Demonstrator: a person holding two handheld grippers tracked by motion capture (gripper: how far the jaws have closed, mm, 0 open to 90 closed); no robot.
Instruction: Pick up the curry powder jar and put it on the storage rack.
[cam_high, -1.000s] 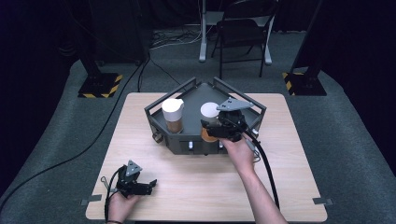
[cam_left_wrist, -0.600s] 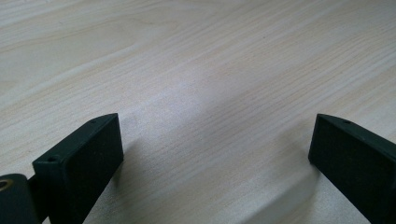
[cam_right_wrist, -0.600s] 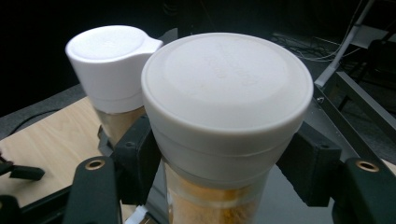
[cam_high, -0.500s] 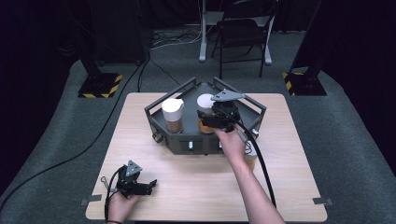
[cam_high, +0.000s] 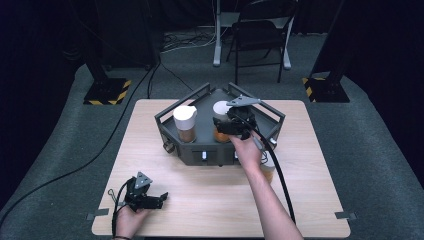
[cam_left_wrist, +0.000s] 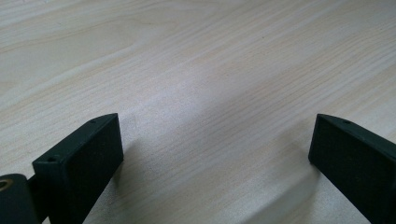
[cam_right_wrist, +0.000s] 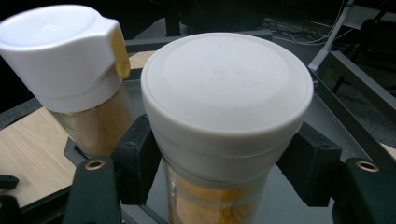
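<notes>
A spice jar with a flat white lid (cam_right_wrist: 227, 88) and orange powder stands between the pads of my right gripper (cam_right_wrist: 224, 163), which is shut on it just below the lid. In the high view this jar (cam_high: 220, 108) is held over the middle of a dark metal rack (cam_high: 192, 156), with the right gripper (cam_high: 226, 125) on its near side. A second jar with a white flip cap (cam_right_wrist: 60, 51) and brown powder stands in the rack's left part (cam_high: 185, 120). My left gripper (cam_high: 159, 199) rests open on the wooden table (cam_left_wrist: 205, 70), with nothing between its jaws (cam_left_wrist: 215, 140).
The rack has raised rails (cam_right_wrist: 357, 79) around its edge. Beside the right hand, on the table right of the rack, sits a small pale object (cam_high: 268, 167), partly hidden by the arm. The right gripper's black cable (cam_high: 280, 180) trails back along the forearm. A chair (cam_high: 260, 30) stands beyond the table.
My right gripper has carried the white-lidded jar away from the person and slightly left, from the rack's front part toward its middle. The left gripper has not moved.
</notes>
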